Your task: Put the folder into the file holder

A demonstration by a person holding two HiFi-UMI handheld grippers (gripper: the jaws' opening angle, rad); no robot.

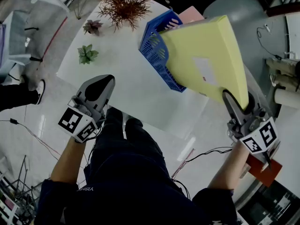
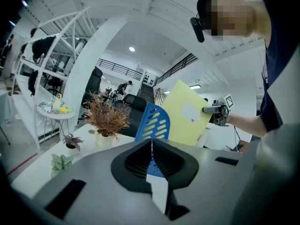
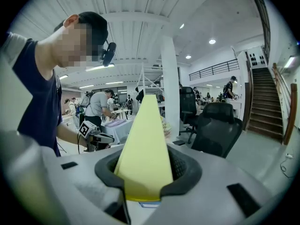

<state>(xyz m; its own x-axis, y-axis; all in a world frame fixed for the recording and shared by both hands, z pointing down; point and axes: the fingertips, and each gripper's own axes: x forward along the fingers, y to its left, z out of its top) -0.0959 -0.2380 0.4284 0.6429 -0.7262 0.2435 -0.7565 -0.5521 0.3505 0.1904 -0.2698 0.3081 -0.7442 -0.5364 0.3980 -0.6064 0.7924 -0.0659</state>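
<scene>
Pinching folder [image 1: 206,55] by one corner in right gripper [image 1: 230,98]; could swing, snag file holder [image 1: 152,45] at ten o'clock; left gripper [image 1: 104,84] pressed together, empty.

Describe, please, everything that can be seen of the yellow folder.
The yellow folder is a pale, flat, closed folder, of card or plastic as it looks, with a white rectangular label on its face. The right gripper is shut on its near edge and holds it tilted in the air above the white table. Its far corner reaches the blue file holder; whether it touches or has entered it cannot be told.
</scene>
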